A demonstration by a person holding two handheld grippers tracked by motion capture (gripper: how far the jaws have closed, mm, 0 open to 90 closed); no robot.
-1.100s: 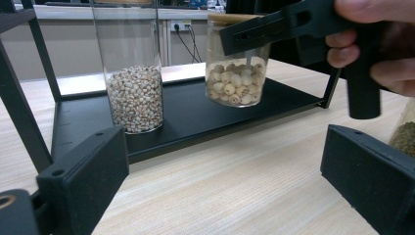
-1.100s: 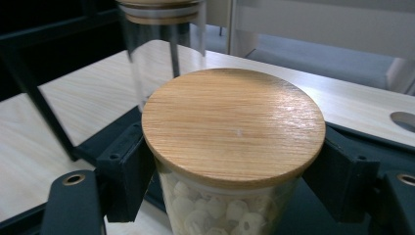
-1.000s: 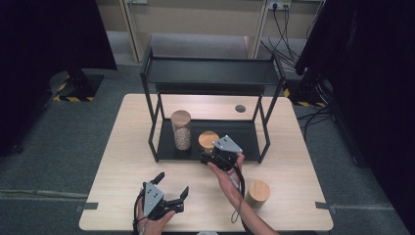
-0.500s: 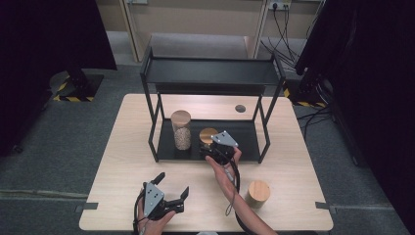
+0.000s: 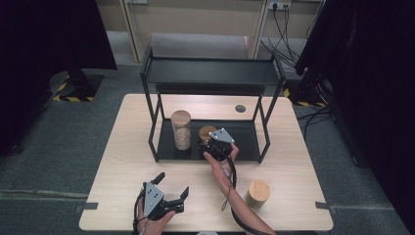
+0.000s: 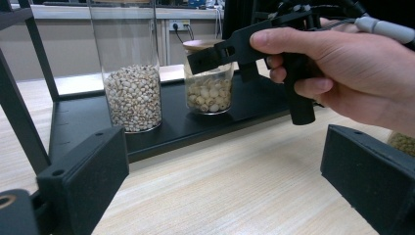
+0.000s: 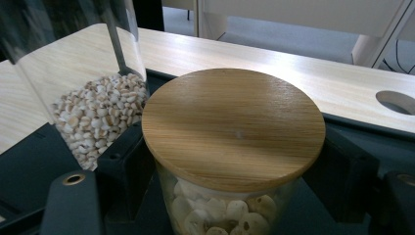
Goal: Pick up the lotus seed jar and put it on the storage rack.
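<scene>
- The rack's top shelf is roofing over the lower tray, so the way in is lying through the open front, between the two front legs
- The tall jar is standing just beside the short jar, narrowing the gap on that side
- The tray's right half is lying bare
- A lidded jar is sitting near the table's front right corner

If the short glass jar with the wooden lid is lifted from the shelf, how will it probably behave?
The short jar is glass, so probably stiff, breakable and rather smooth under the right gripper closed around it. It looks over half full of pale seeds, likely heavy for its size. Its lid may simply rest on top and could shift if tilted.
</scene>
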